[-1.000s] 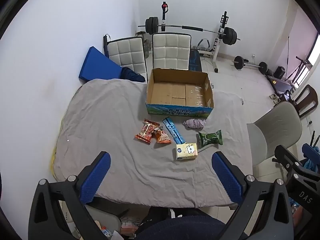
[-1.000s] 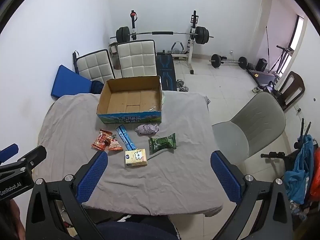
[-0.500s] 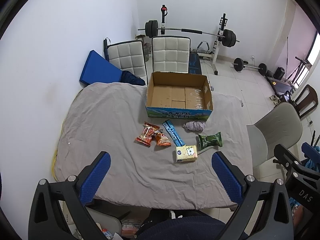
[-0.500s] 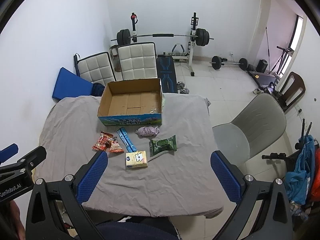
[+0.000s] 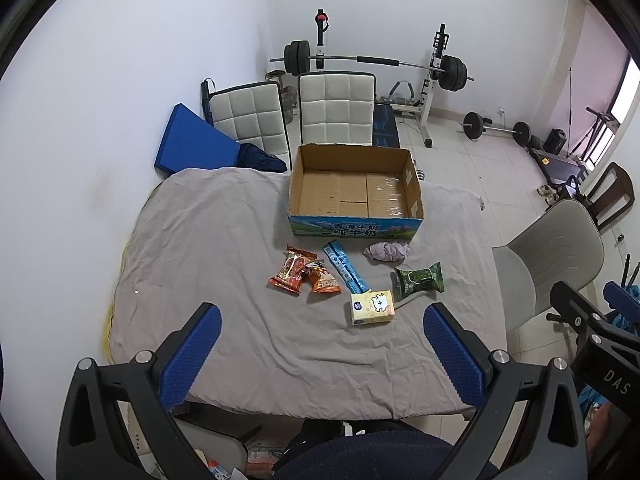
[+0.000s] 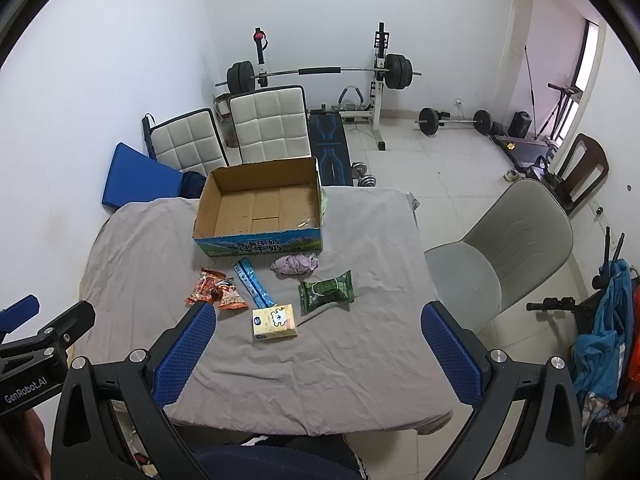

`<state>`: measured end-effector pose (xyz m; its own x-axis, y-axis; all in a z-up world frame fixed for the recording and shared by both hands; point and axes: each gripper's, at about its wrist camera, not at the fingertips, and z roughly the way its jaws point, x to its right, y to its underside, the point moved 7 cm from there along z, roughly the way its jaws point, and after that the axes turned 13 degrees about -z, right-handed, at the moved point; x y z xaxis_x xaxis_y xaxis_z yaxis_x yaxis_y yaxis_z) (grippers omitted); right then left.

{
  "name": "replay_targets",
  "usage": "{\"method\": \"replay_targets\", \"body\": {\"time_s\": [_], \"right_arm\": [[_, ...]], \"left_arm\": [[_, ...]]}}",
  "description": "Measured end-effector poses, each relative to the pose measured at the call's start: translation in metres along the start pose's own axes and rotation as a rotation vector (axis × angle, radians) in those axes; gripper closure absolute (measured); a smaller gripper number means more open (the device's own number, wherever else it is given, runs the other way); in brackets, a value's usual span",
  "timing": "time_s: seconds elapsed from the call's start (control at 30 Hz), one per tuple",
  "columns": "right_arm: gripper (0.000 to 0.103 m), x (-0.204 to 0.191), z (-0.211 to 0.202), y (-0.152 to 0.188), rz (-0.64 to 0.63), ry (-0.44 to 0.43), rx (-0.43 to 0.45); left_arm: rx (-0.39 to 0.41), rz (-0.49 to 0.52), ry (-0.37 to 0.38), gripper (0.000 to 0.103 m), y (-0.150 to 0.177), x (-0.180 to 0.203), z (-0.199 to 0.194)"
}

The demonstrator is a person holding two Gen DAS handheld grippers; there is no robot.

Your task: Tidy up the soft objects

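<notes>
Hovering wide-open over the desk (image 5: 208, 240), nothing packed yet

Left gripper (image 5: 320, 346) and right gripper (image 6: 316, 344) both spread, empty; snack packets (image 5: 304, 274), tissue pack (image 5: 372, 307) and cloth (image 5: 386, 251) lie at twelve o'clock before the empty box (image 5: 354, 232); pinching thin packets may snag the wrinkled sheet.

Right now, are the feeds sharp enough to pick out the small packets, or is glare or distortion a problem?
Left wrist view: packets sharp, the yellow tissue pack and green pouch readable; fisheye bends the edges, black corners. Right wrist view: equally sharp, even soft light, faint shadows; window slightly blown out, no glare on the grey cloth.
</notes>
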<state>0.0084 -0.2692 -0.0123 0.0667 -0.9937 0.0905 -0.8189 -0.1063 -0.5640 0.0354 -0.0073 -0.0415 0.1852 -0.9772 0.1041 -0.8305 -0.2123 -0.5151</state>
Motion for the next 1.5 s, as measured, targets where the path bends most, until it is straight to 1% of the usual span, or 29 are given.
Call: {"method": "replay_targets", "body": {"time_s": [0.87, 1.2, 1.3, 1.4, 1.5], "right_arm": [[0.000, -0.002, 0.001, -0.003, -0.009, 0.002, 0.010], [0.000, -0.004, 0.003, -0.005, -0.017, -0.011, 0.010], [0.000, -0.003, 0.012, -0.005, -0.005, -0.037, -0.012], [0.000, 0.005, 0.031, -0.003, 0.028, -0.064, -0.051], [0.000, 0.018, 0.056, 0.003, 0.054, -0.068, -0.095]], "left_arm": [[0.009, -0.005, 0.000, 0.000, 0.000, 0.002, 0.000], [0.003, -0.011, -0.001, 0.000, 0.001, 0.000, 0.002], [-0.006, -0.005, -0.020, 0.000, 0.001, -0.002, 0.007], [0.001, -0.002, -0.033, 0.000, -0.006, -0.002, 0.016], [0.017, -0.005, -0.009, 0.000, -0.015, 0.004, 0.032]]}}
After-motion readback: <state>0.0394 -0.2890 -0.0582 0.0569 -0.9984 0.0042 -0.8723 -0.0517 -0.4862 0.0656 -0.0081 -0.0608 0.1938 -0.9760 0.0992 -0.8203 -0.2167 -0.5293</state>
